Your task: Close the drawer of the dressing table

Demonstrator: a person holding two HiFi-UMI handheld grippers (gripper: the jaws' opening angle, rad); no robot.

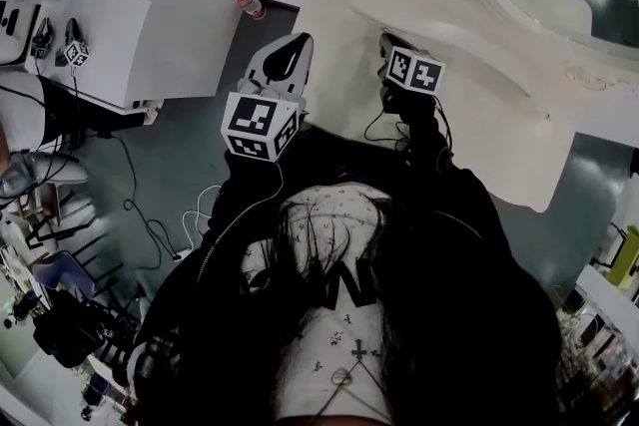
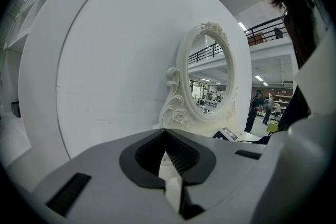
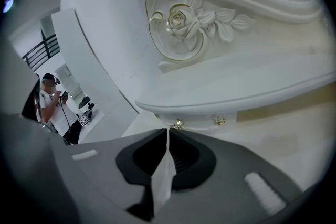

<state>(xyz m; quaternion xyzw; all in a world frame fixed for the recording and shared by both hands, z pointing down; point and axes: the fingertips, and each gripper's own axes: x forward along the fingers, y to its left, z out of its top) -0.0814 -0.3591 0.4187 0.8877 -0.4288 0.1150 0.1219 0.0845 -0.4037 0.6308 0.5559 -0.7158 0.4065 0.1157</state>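
Observation:
The cream dressing table [image 1: 499, 135] with its oval mirror [image 2: 210, 76] stands in front of me. In the right gripper view, a small drawer front [image 3: 199, 122] with two gold knobs sits under the carved shelf of the mirror base. How far it stands out I cannot tell. My right gripper [image 3: 168, 132] is shut and empty, its tips just in front of the left knob [image 3: 178, 124]. It shows in the head view as my right gripper [image 1: 387, 41] over the tabletop. My left gripper [image 1: 296, 47] is also shut and empty, held at the table's left edge and pointing toward the mirror.
A white wall panel [image 2: 105, 71] rises left of the mirror. A red-capped bottle [image 1: 250, 5] lies on the floor by it. A white desk [image 1: 120, 35] with spare grippers stands at the left, and cables [image 1: 150, 224] trail over the grey floor. People stand in the background.

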